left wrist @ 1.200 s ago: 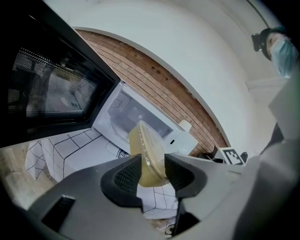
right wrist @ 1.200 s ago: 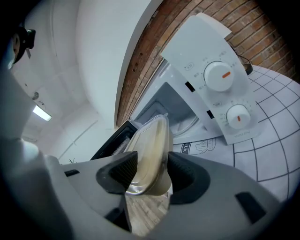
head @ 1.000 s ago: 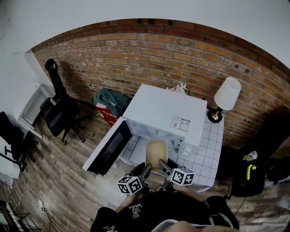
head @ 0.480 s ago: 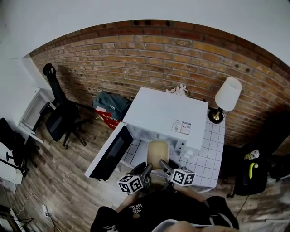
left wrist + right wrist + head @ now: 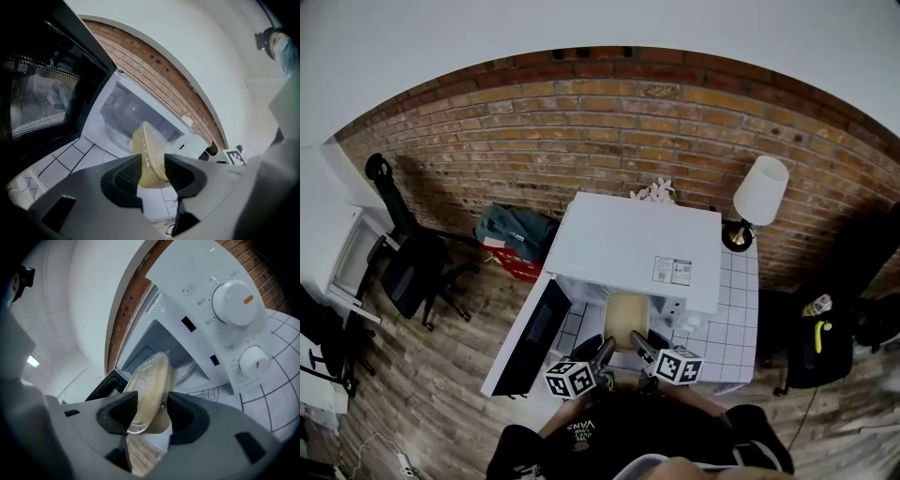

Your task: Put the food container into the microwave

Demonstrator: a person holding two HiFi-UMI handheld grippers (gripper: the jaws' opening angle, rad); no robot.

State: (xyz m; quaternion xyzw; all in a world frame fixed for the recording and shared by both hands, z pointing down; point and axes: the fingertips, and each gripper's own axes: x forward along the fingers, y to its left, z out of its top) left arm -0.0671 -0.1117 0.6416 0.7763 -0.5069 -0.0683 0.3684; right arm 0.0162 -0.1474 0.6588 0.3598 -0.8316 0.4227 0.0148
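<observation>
left gripper view: left tool (image 5: 150, 165) is seen clamped on one edge of the food container (image 5: 149, 150). the pads are pressed against its two faces and the jaws are held partly apart by its thickness.

right gripper view: right tool (image 5: 149, 411) is likewise closed on the food container (image 5: 151, 380), gripped across lid and base. the container is noted as a shallow tray with a clear lid and pale yellowish contents.

head view: left tool (image 5: 602, 351) and right tool (image 5: 636, 345) are held side by side. the food container (image 5: 625, 317) is carried between them, off the bench, at the mouth of the microwave (image 5: 637, 239). whether its far edge is past the threshold cannot be told. the microwave door (image 5: 528, 339) is swung wide open to the left. a glass turntable (image 5: 115, 137) is seen inside the cavity, and two white dials (image 5: 233, 300) are noted on the control panel. the microwave is set on a white tiled bench (image 5: 733, 328) against a brick wall (image 5: 581, 122). a lamp (image 5: 759, 192) is placed on the bench just right of the microwave.
</observation>
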